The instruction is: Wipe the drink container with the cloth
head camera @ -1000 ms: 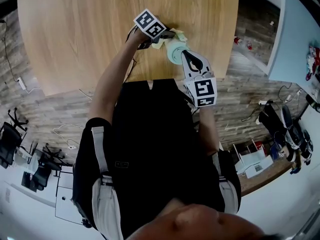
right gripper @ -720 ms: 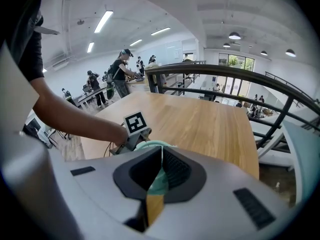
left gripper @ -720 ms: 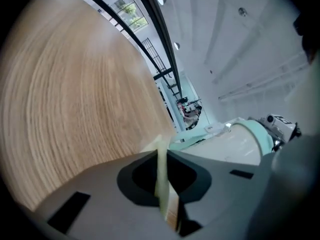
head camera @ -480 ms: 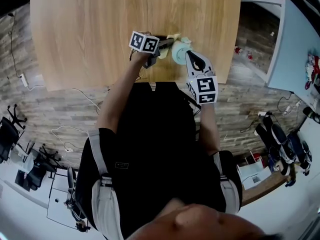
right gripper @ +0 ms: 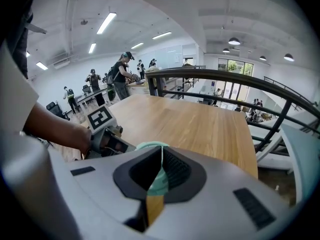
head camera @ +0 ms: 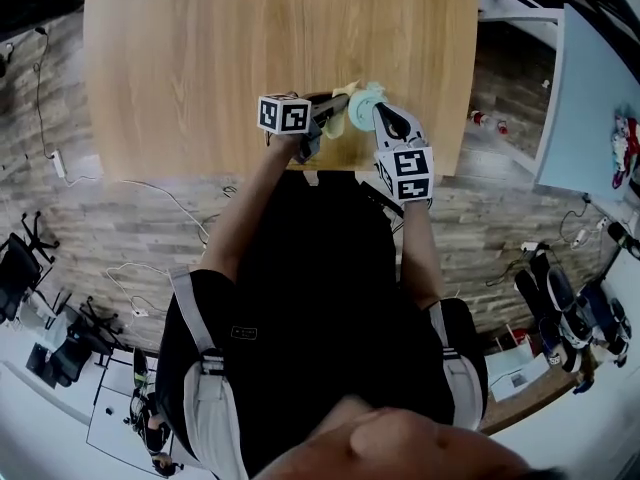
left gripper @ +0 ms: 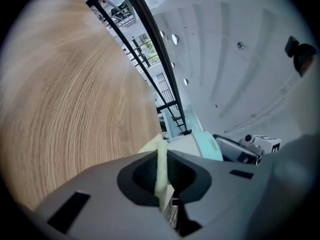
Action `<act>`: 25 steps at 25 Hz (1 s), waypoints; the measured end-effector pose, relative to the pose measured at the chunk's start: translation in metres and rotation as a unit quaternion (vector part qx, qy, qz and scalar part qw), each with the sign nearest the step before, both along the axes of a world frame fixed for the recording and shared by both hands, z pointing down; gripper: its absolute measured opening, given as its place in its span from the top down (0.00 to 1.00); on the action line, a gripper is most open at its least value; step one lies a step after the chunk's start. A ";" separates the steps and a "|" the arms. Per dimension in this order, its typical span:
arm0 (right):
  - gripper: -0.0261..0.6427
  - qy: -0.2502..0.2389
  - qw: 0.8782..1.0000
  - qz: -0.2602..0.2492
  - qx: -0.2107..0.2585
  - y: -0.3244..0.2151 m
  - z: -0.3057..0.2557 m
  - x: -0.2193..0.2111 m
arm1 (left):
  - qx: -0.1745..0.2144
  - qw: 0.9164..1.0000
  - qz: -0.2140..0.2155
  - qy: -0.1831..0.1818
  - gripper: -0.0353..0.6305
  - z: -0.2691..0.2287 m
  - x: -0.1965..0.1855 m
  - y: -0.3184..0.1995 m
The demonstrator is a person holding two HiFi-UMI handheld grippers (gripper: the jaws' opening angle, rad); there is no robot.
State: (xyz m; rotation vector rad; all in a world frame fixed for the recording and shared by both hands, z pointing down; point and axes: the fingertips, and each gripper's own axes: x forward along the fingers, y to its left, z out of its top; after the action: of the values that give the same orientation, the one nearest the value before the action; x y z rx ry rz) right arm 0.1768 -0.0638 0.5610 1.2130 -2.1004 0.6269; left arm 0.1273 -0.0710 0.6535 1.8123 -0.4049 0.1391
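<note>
Left tongs (head camera: 322,118) are clamped tight on a pale yellow cloth (left gripper: 153,145), and the cloth is pushed up against the left side of the mint-green plastic drink container (head camera: 361,108). Right tongs (right gripper: 161,153) are pinched onto the mint wall of that container, so both are gripping something. The container is over the near edge of the light wooden tabletop (head camera: 250,38), right between the two tongs. Can't tell if it's resting on the wood or lifted off.
</note>
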 end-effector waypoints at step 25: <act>0.91 -0.045 0.999 -0.011 0.023 0.005 -0.009 -0.009 | -0.042 0.995 -0.084 -0.036 0.89 0.056 -0.002 0.032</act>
State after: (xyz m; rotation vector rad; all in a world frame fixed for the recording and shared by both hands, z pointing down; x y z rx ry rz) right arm 0.1676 -0.0587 0.5521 1.2045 -2.2102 0.6368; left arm 0.1251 -0.0394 0.7099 1.6852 -0.5920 0.1028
